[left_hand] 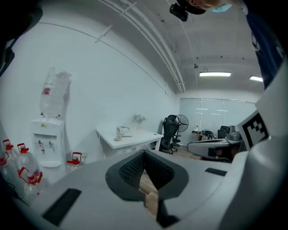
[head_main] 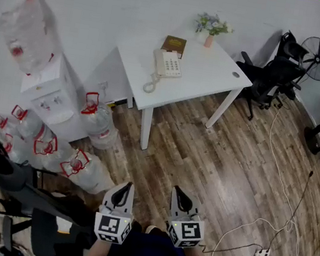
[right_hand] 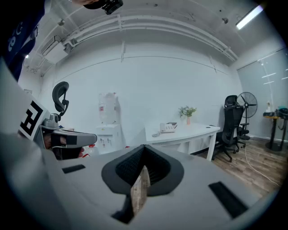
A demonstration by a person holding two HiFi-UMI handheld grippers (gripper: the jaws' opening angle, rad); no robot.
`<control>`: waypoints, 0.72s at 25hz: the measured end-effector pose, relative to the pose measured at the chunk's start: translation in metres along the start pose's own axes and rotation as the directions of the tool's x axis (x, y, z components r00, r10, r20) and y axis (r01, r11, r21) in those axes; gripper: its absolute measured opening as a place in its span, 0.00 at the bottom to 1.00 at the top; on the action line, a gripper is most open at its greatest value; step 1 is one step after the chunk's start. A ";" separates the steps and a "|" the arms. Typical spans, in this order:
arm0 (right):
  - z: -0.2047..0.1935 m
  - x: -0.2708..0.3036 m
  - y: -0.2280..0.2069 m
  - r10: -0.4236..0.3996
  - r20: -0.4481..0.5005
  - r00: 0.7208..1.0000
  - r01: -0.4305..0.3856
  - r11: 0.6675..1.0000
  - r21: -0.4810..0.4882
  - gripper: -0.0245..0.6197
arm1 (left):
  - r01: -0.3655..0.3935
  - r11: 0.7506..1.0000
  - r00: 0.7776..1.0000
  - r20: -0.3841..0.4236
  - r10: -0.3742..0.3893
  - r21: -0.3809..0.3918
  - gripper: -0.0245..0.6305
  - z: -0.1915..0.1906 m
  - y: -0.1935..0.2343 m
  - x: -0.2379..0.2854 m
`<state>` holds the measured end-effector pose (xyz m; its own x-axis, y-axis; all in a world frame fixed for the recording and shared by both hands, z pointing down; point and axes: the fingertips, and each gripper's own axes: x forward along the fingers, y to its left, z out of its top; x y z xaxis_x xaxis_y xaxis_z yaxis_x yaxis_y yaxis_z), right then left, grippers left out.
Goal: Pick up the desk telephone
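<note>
A white desk telephone [head_main: 167,64] with a coiled cord lies on a white table [head_main: 201,77] across the room; it also shows small in the left gripper view [left_hand: 122,131] and the right gripper view [right_hand: 168,127]. My left gripper [head_main: 122,189] and right gripper [head_main: 180,196] are held side by side close to my body, far from the table, both pointing toward it. Both are shut with nothing between the jaws.
On the table stand a brown book [head_main: 174,45] and a small flower vase [head_main: 211,27]. A water dispenser [head_main: 48,91] and several water jugs [head_main: 96,121] sit left. A black office chair [head_main: 277,71], a fan [head_main: 317,59] and floor cables [head_main: 266,219] are right.
</note>
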<state>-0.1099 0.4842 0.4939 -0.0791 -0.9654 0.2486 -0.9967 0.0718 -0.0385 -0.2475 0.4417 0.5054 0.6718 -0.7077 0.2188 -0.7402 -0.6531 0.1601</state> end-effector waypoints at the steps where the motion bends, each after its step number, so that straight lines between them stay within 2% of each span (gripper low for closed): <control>1: 0.000 0.003 0.003 0.003 -0.001 1.000 -0.003 1.000 -0.003 0.07 | 0.001 1.000 1.000 -0.001 -0.001 -0.003 0.06 0.000 0.003 0.002; 9: 0.009 0.026 0.014 -0.021 0.022 1.000 0.022 1.000 -0.023 0.07 | 0.018 1.000 0.999 0.026 -0.018 0.015 0.06 0.010 0.031 0.015; 13: 0.019 0.040 0.021 -0.038 0.060 0.997 0.039 0.999 -0.018 0.07 | -0.005 1.000 0.999 0.034 0.006 -0.016 0.06 0.016 0.060 0.018; 18: 0.014 0.052 0.031 -0.046 0.046 0.998 0.045 0.999 0.023 0.07 | -0.004 0.999 1.000 0.028 0.005 -0.051 0.06 0.018 0.081 0.024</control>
<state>-0.1448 0.4328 0.4922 -0.0319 -0.9781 0.2057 -0.9985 0.0221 -0.0498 -0.2908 0.3667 0.5064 0.6684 -0.7184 0.1930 -0.7433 -0.6356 0.2085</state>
